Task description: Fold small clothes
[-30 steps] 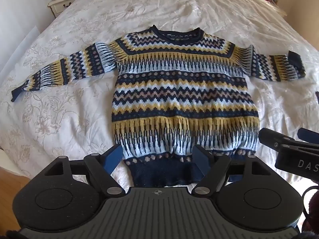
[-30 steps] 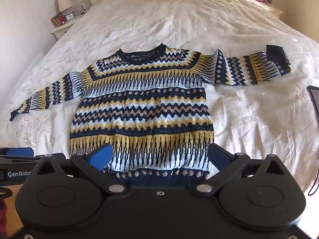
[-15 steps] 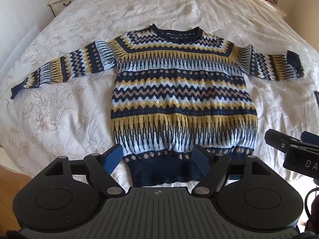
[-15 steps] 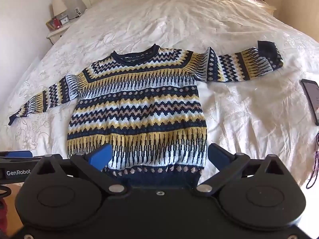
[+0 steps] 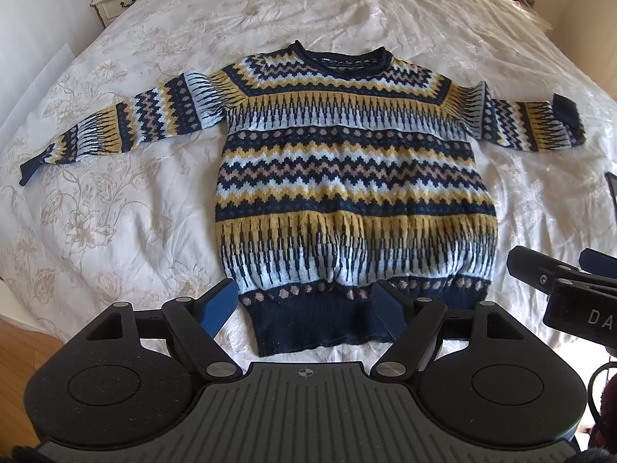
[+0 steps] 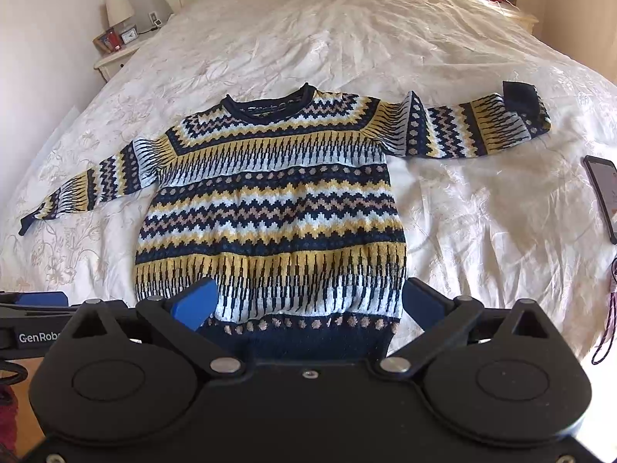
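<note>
A navy, yellow and white patterned sweater lies flat and face up on the bed, both sleeves spread out sideways; it also shows in the right wrist view. My left gripper is open and empty, hovering just above the navy hem. My right gripper is open and empty, also over the hem. The right gripper also shows at the right edge of the left wrist view, and the left gripper at the left edge of the right wrist view.
The cream floral bedspread covers the bed. A phone and a cord lie at the bed's right side. A nightstand with a lamp and clock stands at the far left. Wooden floor shows below the bed's edge.
Both grippers have drawn back and risen a little, so the sweater sits lower and smaller in view and the phone shows more. The sweater has not moved. Both stay open.
</note>
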`<move>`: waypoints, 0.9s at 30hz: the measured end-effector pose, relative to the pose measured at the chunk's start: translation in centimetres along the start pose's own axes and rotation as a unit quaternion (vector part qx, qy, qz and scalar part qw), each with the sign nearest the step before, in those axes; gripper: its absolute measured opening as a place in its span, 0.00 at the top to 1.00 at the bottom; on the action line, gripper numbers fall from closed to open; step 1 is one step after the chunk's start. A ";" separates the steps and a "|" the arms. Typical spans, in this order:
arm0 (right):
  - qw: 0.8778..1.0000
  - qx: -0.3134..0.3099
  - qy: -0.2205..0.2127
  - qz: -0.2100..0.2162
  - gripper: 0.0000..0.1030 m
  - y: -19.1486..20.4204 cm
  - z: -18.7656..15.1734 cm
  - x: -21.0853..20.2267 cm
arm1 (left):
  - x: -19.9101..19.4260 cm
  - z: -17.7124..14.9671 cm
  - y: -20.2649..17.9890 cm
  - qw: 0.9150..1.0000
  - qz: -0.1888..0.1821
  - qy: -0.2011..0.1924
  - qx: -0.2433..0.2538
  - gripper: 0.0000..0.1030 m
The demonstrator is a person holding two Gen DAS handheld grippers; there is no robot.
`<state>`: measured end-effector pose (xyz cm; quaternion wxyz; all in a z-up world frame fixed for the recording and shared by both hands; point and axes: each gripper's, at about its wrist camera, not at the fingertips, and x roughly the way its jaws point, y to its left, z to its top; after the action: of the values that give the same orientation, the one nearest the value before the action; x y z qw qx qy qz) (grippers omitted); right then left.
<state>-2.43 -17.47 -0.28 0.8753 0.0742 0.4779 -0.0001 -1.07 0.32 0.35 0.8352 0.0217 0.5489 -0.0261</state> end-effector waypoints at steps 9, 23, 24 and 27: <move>1.000 -0.002 0.000 0.001 0.02 0.4 0.0 0.0 | 0.2 0.0 0.1 1.000 -0.001 0.001 -0.001 0.27; 1.000 0.006 0.008 0.003 0.02 0.5 0.2 0.6 | 0.3 -0.5 0.1 1.000 -0.001 0.005 -0.001 0.27; 1.000 0.006 0.008 0.003 0.02 0.6 0.2 0.7 | 0.3 -0.5 0.1 1.000 -0.001 0.005 -0.001 0.27; 1.000 0.009 0.011 0.003 0.02 0.5 0.3 1.1 | 0.4 -0.7 0.1 1.000 -0.001 0.007 0.000 0.27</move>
<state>-1.50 -16.91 -0.98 0.8691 0.0841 0.4875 -0.0008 -1.51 0.46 -0.26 0.8312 0.0214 0.5549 -0.0265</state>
